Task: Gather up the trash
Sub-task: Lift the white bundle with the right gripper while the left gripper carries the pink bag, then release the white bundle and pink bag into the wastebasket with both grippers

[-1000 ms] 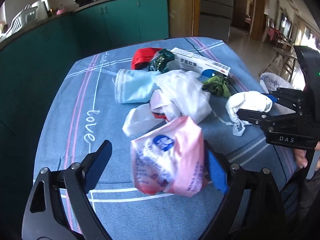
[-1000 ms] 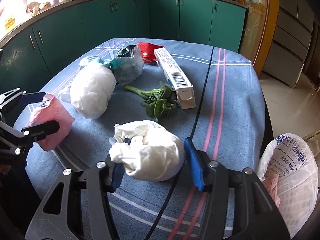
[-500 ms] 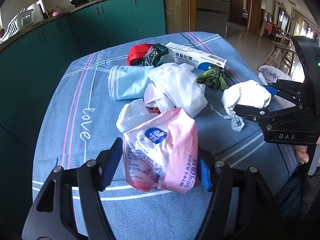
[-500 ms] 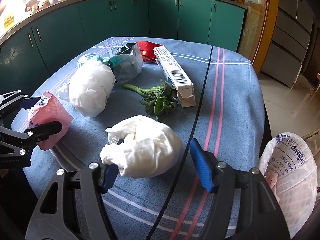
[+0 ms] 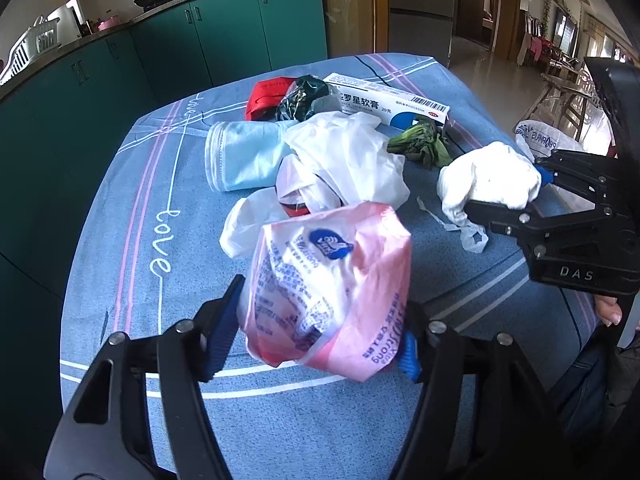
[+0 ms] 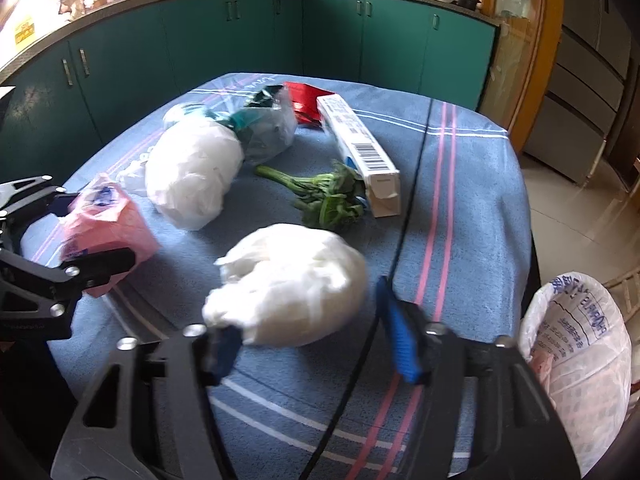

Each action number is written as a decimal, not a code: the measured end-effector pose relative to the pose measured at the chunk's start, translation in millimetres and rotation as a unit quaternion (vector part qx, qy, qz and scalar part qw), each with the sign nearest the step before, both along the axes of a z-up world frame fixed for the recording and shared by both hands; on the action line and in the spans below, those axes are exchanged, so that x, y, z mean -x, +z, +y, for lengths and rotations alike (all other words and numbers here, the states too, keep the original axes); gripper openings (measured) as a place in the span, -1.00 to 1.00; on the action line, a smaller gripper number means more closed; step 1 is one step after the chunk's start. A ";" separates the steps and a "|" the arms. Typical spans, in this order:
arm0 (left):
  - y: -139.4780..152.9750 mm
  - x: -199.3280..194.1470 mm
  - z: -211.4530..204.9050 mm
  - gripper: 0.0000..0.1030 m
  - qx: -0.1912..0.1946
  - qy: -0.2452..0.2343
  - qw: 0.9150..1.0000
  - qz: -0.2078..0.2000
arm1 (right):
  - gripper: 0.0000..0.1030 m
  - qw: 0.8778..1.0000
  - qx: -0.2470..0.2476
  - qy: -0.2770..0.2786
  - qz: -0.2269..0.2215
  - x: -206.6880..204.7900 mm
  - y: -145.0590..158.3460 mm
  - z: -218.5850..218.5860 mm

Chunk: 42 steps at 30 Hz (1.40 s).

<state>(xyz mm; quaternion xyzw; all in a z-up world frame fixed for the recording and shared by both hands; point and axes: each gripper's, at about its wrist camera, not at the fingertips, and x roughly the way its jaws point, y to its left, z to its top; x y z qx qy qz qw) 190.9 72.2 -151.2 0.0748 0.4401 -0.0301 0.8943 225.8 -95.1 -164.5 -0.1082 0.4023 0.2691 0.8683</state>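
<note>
- In the left wrist view, the left claw is seen low in the middle of the frame, its jaws closing on a pink plastic packet; both blue pads are pressed against the packet's sides, so the packet is gripped.
- The packet is crumpled, with a blue round logo near its top; its lower edge is partly hidden behind the right pad.
- In the right wrist view, the right claw is found at the lower middle, its jaws closing around a white crumpled bag. The left pad is touching the bag's lower left end; a narrow gap can be made out between the right pad and the bag, so no firm grip is shown.
- The white bag is blurred, and its outline is hard to trace.
- The rest of the trash is spread on the blue tablecloth in the middle of that frame: a large white plastic bag, a clear bag with dark contents, a red wrapper partly covered by it, a long white box and a bunch of green vegetable.
- A blue face mask is seen only in the left wrist view, left of centre.
- A white trash bag is cut off at the lower right edge of the right wrist view, beyond the table's edge.
- A fingertip is partly seen at the right edge of the left wrist view, below the other claw.
</note>
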 end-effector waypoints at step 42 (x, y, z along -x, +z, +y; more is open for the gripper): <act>62.2 -55.3 -223.2 0.09 0.062 -0.196 0.975 -0.080 | -0.16 0.919 -0.042 -0.364 -0.146 10.3 50.4 -262.6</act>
